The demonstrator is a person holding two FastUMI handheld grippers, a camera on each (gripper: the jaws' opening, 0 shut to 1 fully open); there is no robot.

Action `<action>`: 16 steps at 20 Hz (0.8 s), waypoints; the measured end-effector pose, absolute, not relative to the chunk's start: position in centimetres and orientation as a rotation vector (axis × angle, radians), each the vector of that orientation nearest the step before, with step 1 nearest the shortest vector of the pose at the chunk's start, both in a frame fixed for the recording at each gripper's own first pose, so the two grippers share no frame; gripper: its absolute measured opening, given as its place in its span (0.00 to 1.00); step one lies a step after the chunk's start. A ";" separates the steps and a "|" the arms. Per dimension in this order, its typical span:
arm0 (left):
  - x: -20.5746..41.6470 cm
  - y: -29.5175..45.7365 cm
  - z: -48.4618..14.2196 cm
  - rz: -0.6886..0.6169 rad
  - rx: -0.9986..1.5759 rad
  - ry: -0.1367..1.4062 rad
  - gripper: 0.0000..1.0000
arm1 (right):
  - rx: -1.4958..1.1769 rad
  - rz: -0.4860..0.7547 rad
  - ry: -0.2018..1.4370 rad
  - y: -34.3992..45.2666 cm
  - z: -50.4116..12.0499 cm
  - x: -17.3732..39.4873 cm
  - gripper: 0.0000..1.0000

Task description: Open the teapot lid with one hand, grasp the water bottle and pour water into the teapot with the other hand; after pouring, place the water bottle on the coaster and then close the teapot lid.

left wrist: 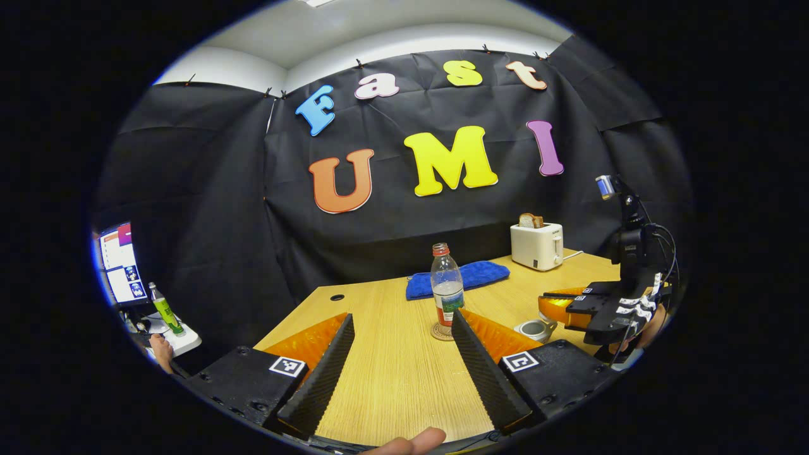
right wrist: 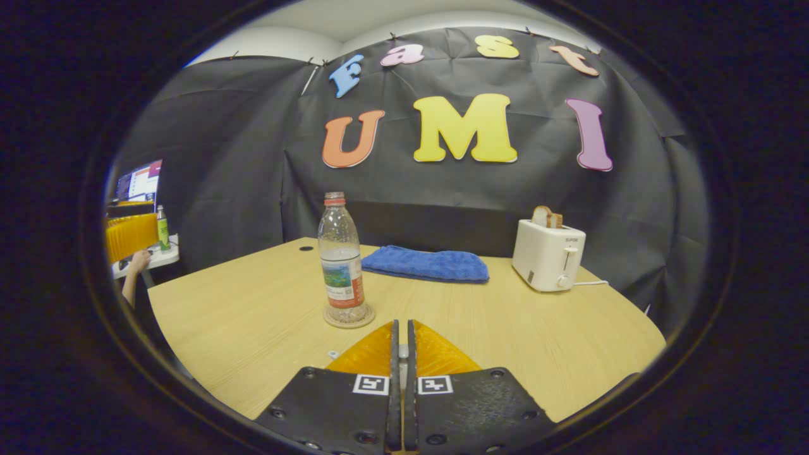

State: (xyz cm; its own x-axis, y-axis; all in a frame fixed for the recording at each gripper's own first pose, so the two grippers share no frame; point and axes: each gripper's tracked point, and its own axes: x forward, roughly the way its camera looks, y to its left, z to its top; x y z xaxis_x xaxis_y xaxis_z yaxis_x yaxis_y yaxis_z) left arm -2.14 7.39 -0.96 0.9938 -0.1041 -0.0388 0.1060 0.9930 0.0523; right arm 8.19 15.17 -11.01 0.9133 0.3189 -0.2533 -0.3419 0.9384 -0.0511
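Left gripper [left wrist: 401, 354] gapes wide, empty; right gripper [right wrist: 401, 354] nearly closed, perhaps pinching something hidden.

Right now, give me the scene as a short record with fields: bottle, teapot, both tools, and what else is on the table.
water bottle: upright on the coaster, part full, cap on
teapot: beside the right tool, lid state unclear
left tool: open, nothing between its fingers, aimed at the bottle
right tool: fingers closed together; whether they pinch the lid is hidden
table: wooden
blue towel: behind the bottle
toaster: far right, bread in slot

teapot [left wrist: 535, 329] partly hidden behind fingers [left wrist: 483, 354]
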 end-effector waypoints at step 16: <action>-1.4 9.6 -2.2 -0.084 -0.047 0.105 0.97 | -0.059 0.354 0.282 17.5 -13.0 9.6 0.05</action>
State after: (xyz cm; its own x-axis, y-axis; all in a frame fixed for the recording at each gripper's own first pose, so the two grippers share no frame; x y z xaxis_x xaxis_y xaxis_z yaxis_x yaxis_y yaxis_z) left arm -1.41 9.55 -2.22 0.9910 -0.0860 -0.1031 0.0810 0.9954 -0.0517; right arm 9.61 17.45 -13.01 0.8994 0.3333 -0.2830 -0.3496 0.9369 -0.0078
